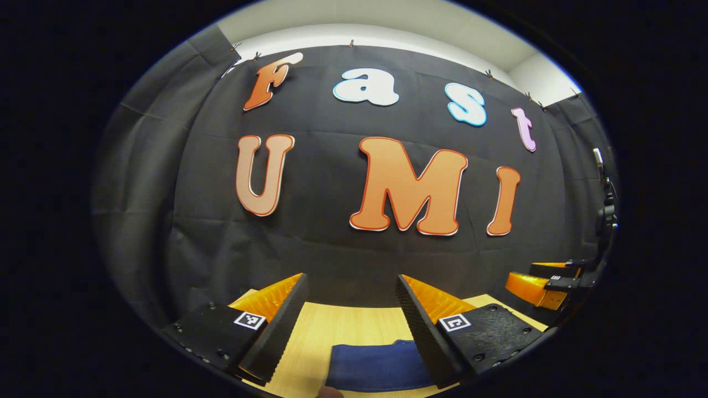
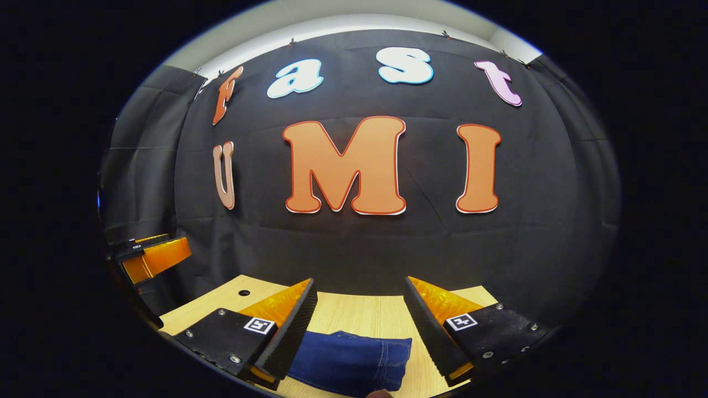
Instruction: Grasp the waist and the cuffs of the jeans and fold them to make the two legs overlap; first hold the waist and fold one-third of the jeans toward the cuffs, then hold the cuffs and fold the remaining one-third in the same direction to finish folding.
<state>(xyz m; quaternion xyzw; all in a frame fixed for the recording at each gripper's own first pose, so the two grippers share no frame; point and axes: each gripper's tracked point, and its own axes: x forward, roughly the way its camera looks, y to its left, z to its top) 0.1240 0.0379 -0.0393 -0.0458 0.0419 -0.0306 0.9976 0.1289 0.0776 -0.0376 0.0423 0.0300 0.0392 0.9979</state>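
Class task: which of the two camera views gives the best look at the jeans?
The right gripper view: the jeans show their seam stitching and an edge on the table. The left gripper view shows a plain dark blue strip, detail unclear.

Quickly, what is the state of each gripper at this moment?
Left gripper: open, holding nothing, above the jeans.
Right gripper: open, holding nothing.

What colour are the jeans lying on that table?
Dark blue denim jeans with lighter stitching, clearest in the right gripper view.
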